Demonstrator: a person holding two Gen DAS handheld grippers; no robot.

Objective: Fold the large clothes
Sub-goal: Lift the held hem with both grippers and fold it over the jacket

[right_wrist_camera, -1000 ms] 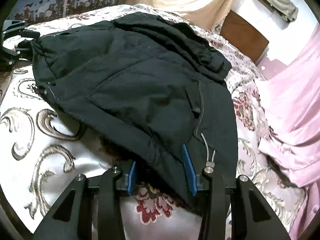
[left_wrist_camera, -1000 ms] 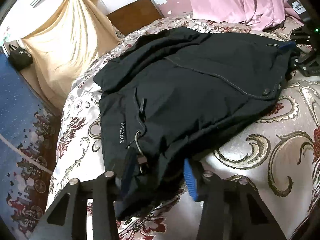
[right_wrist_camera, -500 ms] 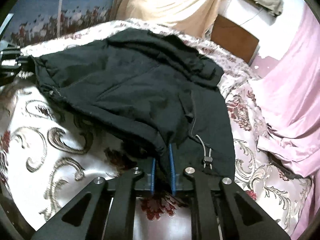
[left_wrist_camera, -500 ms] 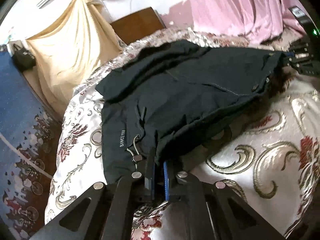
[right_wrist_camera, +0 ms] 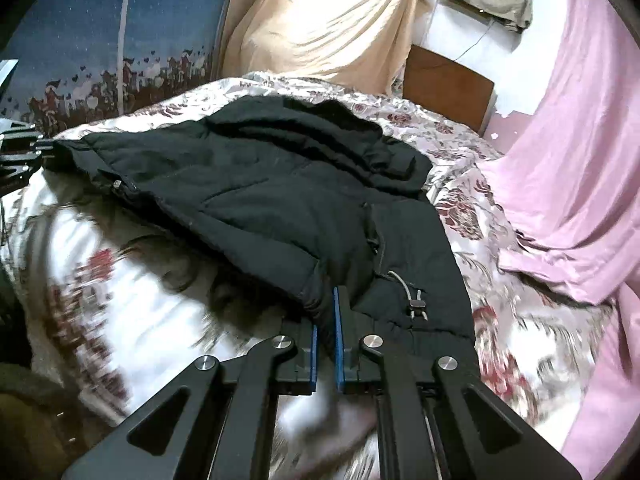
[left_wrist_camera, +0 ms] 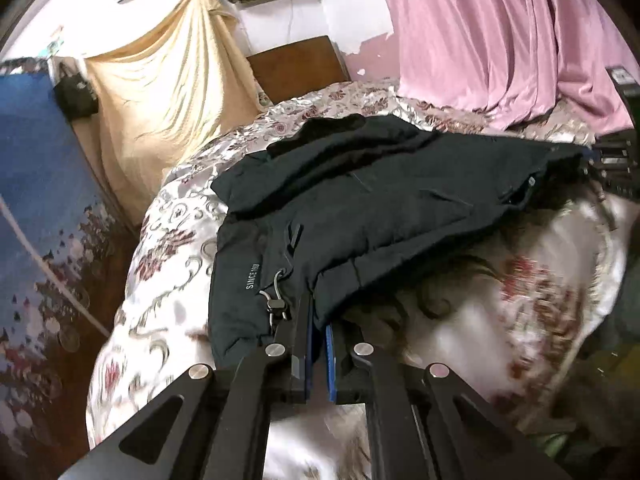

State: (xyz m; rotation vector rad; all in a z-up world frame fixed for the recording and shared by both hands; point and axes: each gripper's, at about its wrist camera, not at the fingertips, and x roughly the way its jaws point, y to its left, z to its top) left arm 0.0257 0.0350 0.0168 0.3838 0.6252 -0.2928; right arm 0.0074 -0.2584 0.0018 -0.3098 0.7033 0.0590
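A large black padded jacket lies spread on the floral bedspread; it also shows in the right wrist view. My left gripper is shut on the jacket's hem corner, next to a drawcord toggle. My right gripper is shut on the opposite hem corner, beside another toggle. The hem edge between the two grippers is lifted off the bed. The right gripper shows at the right edge of the left wrist view, and the left gripper at the left edge of the right wrist view.
A pink sheet is heaped on the bed's right side and hangs behind. A cream cloth and a wooden headboard stand at the bed's far end. A blue patterned curtain lines the left side.
Both grippers went from open around the hem to shut on it. Both have then risen, lifting the jacket's near edge off the bedspread.
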